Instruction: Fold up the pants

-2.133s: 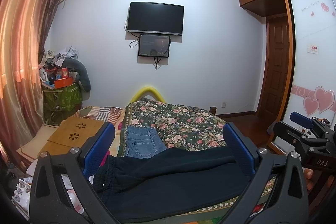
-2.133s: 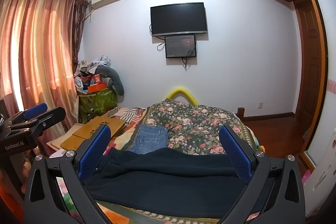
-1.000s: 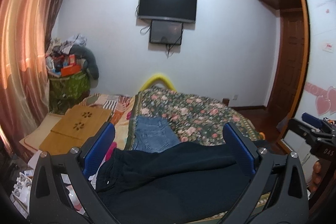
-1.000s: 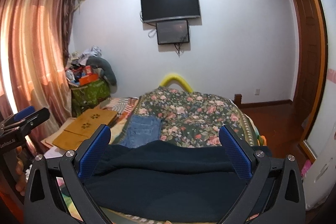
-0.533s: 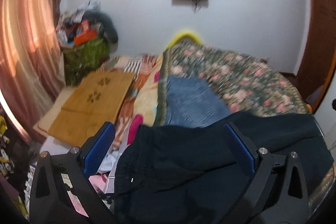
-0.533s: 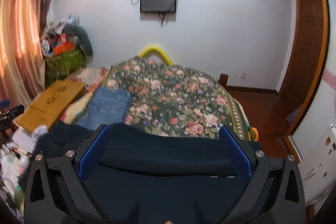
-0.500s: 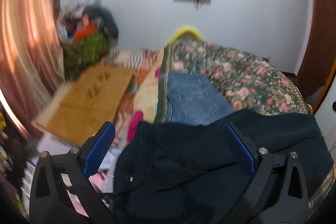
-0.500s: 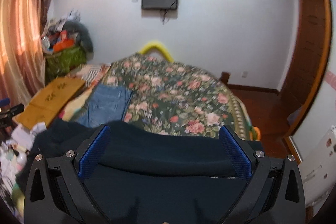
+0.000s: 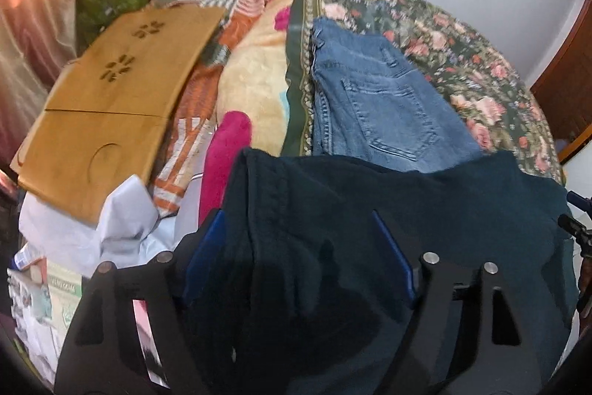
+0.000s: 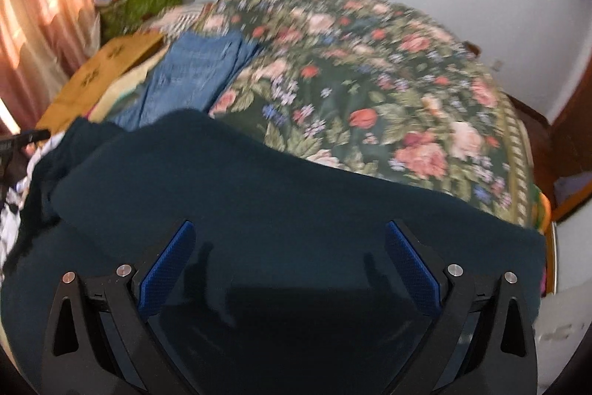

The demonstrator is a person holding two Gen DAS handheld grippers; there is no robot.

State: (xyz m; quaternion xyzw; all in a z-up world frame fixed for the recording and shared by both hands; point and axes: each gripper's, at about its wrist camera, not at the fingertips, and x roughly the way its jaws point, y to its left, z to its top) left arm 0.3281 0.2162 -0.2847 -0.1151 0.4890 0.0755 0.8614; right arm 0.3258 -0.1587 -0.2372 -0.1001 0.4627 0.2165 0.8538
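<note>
The dark pants, soft, limp and light, lay at the bed's near edge, best pinched at the waistband around nine o'clock, where the left gripper's fingers were closing around cloth; the right gripper's stood open.

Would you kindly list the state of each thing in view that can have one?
Dark pants: unfolded, spread across the bed's near edge.
Jeans: folded, lying flat on the floral bedspread.
Left tongs: closing, over the pants' waistband end, pads not yet pressing.
Right tongs: open, over the pants.
Wooden tray: lying flat.
</note>
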